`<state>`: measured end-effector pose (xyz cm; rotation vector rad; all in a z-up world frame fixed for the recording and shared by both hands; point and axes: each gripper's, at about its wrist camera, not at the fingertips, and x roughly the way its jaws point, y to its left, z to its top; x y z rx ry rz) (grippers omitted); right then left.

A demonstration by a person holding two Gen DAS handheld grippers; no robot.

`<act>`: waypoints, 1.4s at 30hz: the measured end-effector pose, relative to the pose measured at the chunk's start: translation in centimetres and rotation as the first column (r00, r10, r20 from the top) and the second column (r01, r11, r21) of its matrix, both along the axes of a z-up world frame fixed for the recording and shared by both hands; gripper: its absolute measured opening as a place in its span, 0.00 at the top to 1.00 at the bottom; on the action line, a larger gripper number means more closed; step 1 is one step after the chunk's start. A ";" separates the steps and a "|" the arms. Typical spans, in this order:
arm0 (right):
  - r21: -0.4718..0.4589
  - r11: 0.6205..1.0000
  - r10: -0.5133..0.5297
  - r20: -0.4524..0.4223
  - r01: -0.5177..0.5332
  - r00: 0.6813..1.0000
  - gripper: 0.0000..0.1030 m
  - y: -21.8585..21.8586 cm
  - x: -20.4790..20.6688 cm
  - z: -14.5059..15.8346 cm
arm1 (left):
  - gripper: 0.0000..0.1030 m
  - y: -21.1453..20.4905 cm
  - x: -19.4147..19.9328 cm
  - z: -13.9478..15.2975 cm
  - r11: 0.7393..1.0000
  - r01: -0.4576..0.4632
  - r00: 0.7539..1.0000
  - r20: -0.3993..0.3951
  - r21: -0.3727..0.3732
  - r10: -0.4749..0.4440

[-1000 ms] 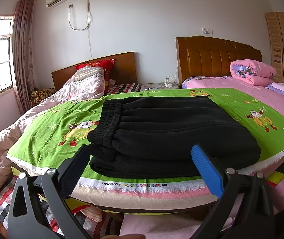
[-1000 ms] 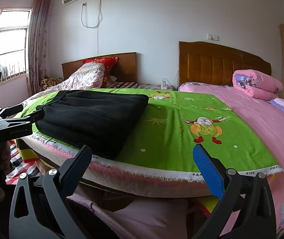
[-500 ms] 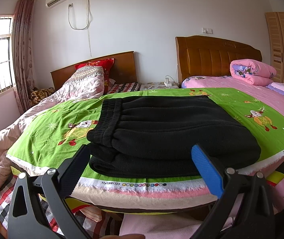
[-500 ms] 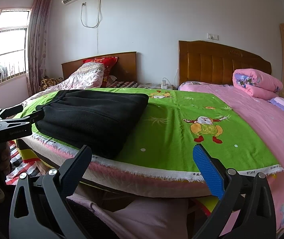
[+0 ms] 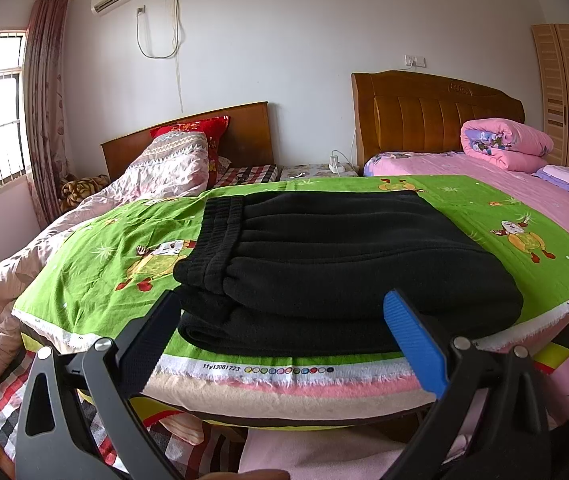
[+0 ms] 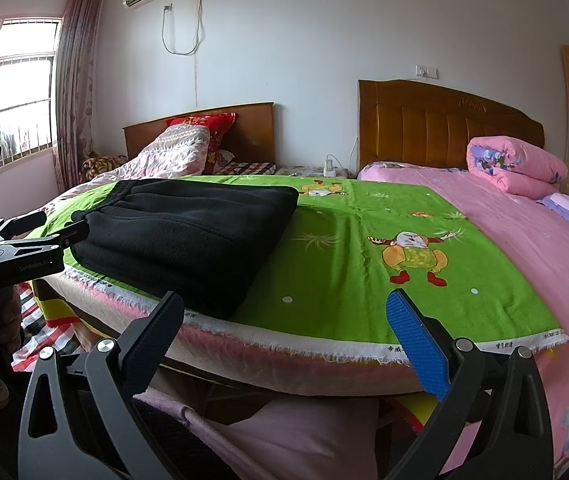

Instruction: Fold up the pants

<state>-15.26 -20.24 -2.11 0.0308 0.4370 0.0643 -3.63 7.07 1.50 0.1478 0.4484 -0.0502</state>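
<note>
Black pants (image 5: pixel 324 256) lie folded in a thick stack on the green cartoon sheet (image 5: pixel 96 264), waistband to the left. They also show in the right wrist view (image 6: pixel 188 236), on the left part of the sheet (image 6: pixel 364 264). My left gripper (image 5: pixel 280 336) is open and empty, held just before the front edge of the stack. My right gripper (image 6: pixel 284 336) is open and empty, off the front edge of the board, to the right of the pants. The left gripper's body (image 6: pixel 12 256) shows at the left of the right wrist view.
The sheet covers a board whose fringed front edge (image 5: pixel 284 372) faces me. A pink bed (image 6: pixel 544 248) with a rolled pink quilt (image 6: pixel 516 164) lies to the right. A second bed with a patterned quilt (image 5: pixel 156 172) lies at the left. A wardrobe (image 5: pixel 568 96) stands far right.
</note>
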 end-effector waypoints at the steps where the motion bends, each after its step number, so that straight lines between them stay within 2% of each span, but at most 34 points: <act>1: 0.000 1.000 0.000 -0.001 0.000 1.000 0.05 0.0 0.0 0.0 | 0.01 0.0 0.0 0.0 1.000 0.000 1.000 0.000 0.000 0.000; 24: 0.005 1.000 0.005 -0.006 -0.005 1.000 0.05 0.1 0.2 -0.2 | 0.01 0.1 0.0 -0.1 1.000 0.001 1.000 -0.001 -0.002 -0.001; 32: 0.007 1.000 0.006 -0.007 -0.006 1.000 0.05 0.1 0.2 -0.2 | 0.01 0.0 0.0 -0.5 0.999 0.037 0.999 -0.010 -0.030 -0.038; 35: 0.009 1.000 0.005 -0.008 -0.005 1.000 0.05 0.2 0.2 -0.2 | 0.01 0.0 -0.2 -0.6 1.000 0.005 1.000 0.002 -0.025 -0.005; 42: 0.013 1.000 0.005 -0.009 -0.005 1.000 0.05 0.2 0.1 -0.2 | 0.01 0.2 -0.1 -0.5 0.999 0.005 1.000 -0.017 -0.038 -0.006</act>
